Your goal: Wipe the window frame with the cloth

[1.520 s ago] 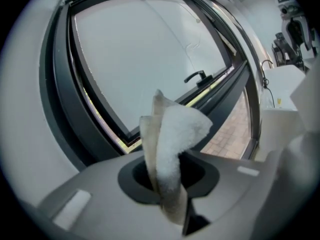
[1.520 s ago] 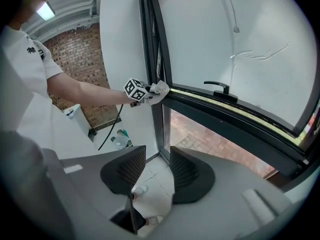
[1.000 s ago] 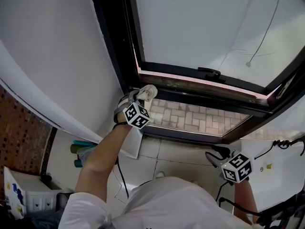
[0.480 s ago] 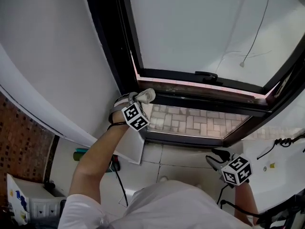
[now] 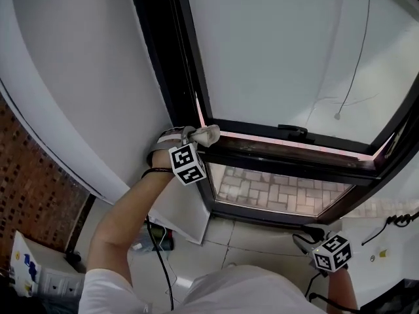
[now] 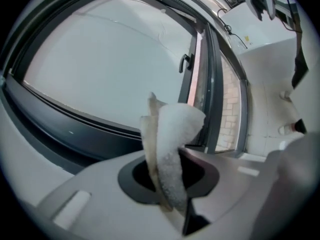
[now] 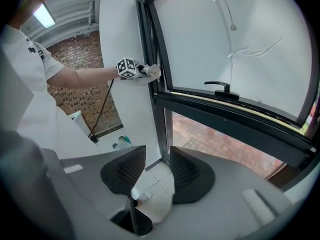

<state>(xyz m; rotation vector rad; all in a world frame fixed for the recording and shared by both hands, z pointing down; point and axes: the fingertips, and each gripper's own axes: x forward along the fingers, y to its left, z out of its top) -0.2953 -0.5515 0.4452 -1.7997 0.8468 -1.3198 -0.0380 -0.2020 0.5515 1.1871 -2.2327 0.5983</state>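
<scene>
Where the left tongs (image 6: 169, 181) are held up at the lower left corner of the window frame (image 5: 262, 150), their jaws are closed on a white cloth (image 6: 172, 144). The cloth is folded and stands up out of the pinch, its free end curling over past the jaw tips toward the frame. In the head view that end lies at the dark corner just ahead of the tongs, below the pale pane (image 5: 281, 51); whether it presses on the rail cannot be told. A black window handle (image 5: 292, 133) sits farther along the same rail, to the right of these tongs and well apart from the cloth. The right tongs (image 7: 152, 171) hang low, below and to the right of the frame. Their jaws are parted by a modest gap with nothing between them.
</scene>
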